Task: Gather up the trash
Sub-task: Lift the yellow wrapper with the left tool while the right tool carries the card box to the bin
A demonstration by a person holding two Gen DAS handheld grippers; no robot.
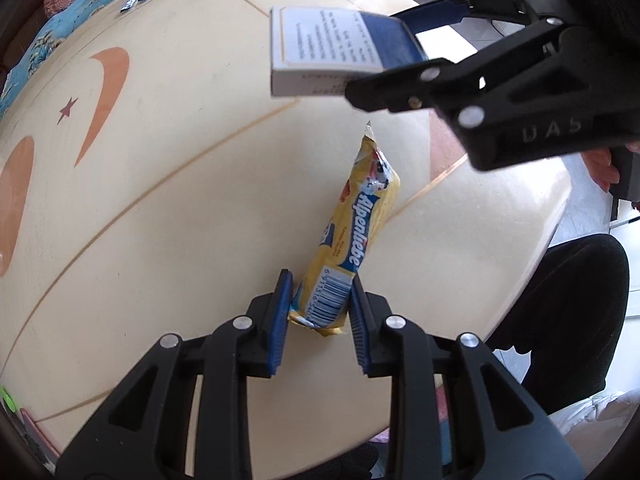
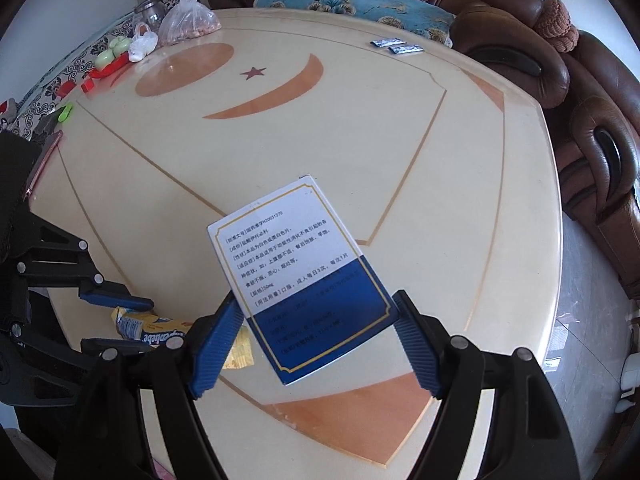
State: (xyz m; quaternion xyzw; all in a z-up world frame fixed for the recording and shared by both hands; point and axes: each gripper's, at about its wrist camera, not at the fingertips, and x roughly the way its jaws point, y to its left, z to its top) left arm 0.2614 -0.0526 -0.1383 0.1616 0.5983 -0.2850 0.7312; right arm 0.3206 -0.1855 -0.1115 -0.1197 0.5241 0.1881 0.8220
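Note:
A yellow Alpenliebe candy wrapper (image 1: 356, 232) lies on the cream table (image 1: 160, 220). My left gripper (image 1: 320, 308) has its blue pads on either side of the wrapper's barcode end, closed on it. My right gripper (image 2: 316, 320) is shut on a white and blue medicine box (image 2: 300, 272) and holds it above the table. In the left wrist view the box (image 1: 324, 48) hangs above and beyond the wrapper, held by the right gripper (image 1: 404, 56). In the right wrist view the left gripper (image 2: 120, 320) and the wrapper (image 2: 152, 328) show at lower left.
Two small blue sachets (image 2: 396, 46) lie at the table's far edge. A plastic bag (image 2: 188, 16), a jar and small items (image 2: 116, 52) sit at the far left. A brown sofa (image 2: 560, 80) curves around the table's far and right sides.

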